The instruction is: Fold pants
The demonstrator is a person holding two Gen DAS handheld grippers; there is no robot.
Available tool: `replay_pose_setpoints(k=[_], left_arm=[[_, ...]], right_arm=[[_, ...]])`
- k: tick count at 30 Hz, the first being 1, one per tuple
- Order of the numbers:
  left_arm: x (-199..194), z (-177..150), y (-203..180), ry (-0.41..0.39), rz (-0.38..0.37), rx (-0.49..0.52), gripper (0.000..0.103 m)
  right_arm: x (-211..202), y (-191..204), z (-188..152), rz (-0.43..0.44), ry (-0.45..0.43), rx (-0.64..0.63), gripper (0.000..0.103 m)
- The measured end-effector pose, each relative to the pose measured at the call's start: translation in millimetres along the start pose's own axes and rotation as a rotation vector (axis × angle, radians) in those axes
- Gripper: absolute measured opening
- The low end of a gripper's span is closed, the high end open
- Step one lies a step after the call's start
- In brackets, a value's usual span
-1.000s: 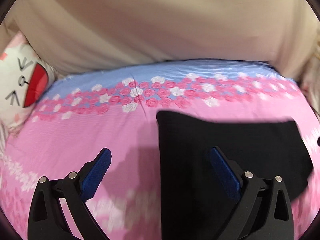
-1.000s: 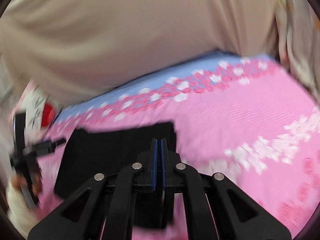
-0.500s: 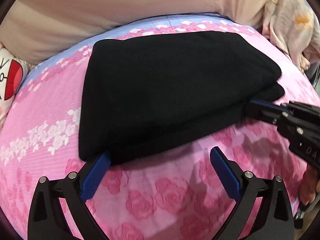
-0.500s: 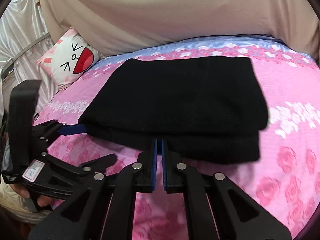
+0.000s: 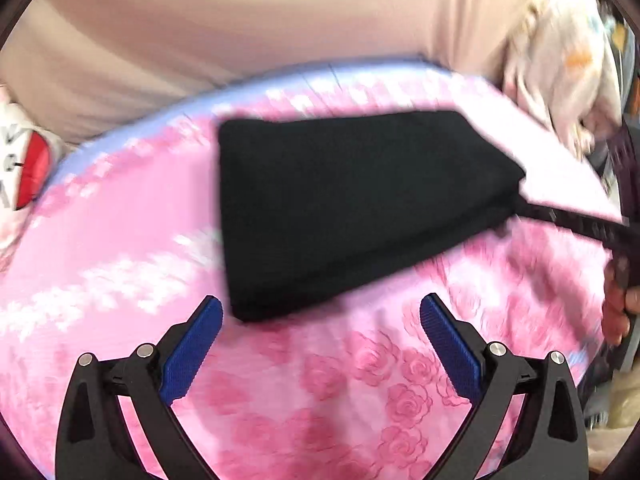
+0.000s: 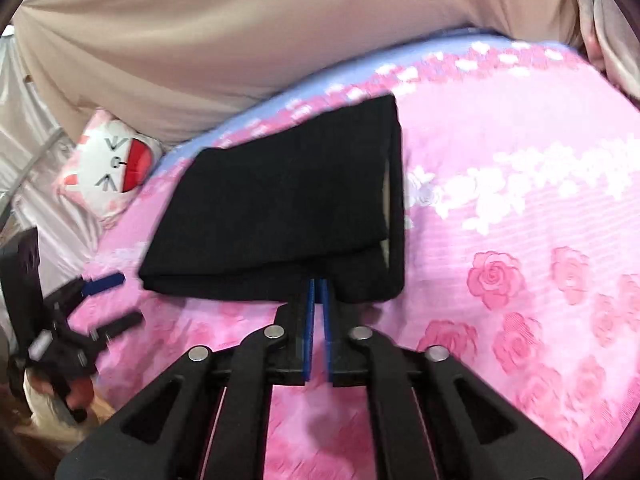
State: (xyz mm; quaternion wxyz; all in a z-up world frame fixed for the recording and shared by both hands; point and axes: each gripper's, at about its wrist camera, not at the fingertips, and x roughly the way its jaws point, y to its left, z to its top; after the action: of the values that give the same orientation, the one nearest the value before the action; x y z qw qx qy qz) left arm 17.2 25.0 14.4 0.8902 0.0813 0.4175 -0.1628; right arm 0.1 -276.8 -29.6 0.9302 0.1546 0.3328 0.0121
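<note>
A: Where are the folded black fabric pants [image 5: 352,208]?

B: Lying on the bed's pink rose-print sheet [image 5: 360,392], folded into a thick stack of layers. In the right wrist view the pants [image 6: 280,208] sit toward the blue-striped far edge of the sheet, with one folded side gaping a little on the right.

A: And the right tongs [image 6: 317,284]?

B: Their blue pads are pressed nearly together, with the tips at the near edge of the pants. A dark fold seems pinched between them. From the left wrist view the right tongs [image 5: 516,212] come in from the right and meet the stack's corner.

A: The left tongs [image 5: 320,320]?

B: Spread wide apart, with nothing between the blue pads. They hover over the sheet just short of the stack's near corner, not touching it. That view is blurred.

A: Anything else around?

B: A white cartoon-face pillow with a red mouth [image 6: 110,164] lies at the bed's far left corner, and a beige draped cloth [image 6: 240,28] hangs behind the bed.
</note>
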Motion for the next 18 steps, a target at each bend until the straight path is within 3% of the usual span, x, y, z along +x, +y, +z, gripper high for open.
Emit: replay_pose_setpoints(k=[2,4,6,9,11,15,16,18], left_arm=[[-9.4,20.5,8.9,-0.046,0.019,-0.032,0.098],[8.9,52.1,14.5,-0.052,0.053,-0.059,0.098],[41.7,76.3,18.1,-0.016,0.103,-0.061,0.098],[103.4,100.7,30.0,0.114,0.145,-0.090,0.098],[133.0,107.7,37.3,0.164,0.126,-0.135,0.098],[149.3,111.3,59.8,0.185,0.037,-0.244,0.098],[152.1,109.9,63.6,0.188,0.009,-0.261,0.098],[153.9,103.8,65.4,0.182,-0.035,-0.276,0.098]], right_arm=[[-5.4,10.1,14.3,0.043,-0.036,-0.005,0.005],[7.1,26.8,38.8,0.072,-0.069,-0.043,0.005],[34.5,38.1,57.6,0.053,-0.068,-0.061,0.006],[87.5,47.1,81.2,0.051,-0.006,-0.045,0.006],[122.4,58.4,93.9,0.017,0.031,-0.084,0.006],[150.7,29.5,108.6,-0.225,0.018,-0.079,0.000],[145.1,7.3,111.9,-0.228,0.000,-0.010,0.000],[133.3,-31.4,112.0,-0.097,-0.006,0.158,0.000]])
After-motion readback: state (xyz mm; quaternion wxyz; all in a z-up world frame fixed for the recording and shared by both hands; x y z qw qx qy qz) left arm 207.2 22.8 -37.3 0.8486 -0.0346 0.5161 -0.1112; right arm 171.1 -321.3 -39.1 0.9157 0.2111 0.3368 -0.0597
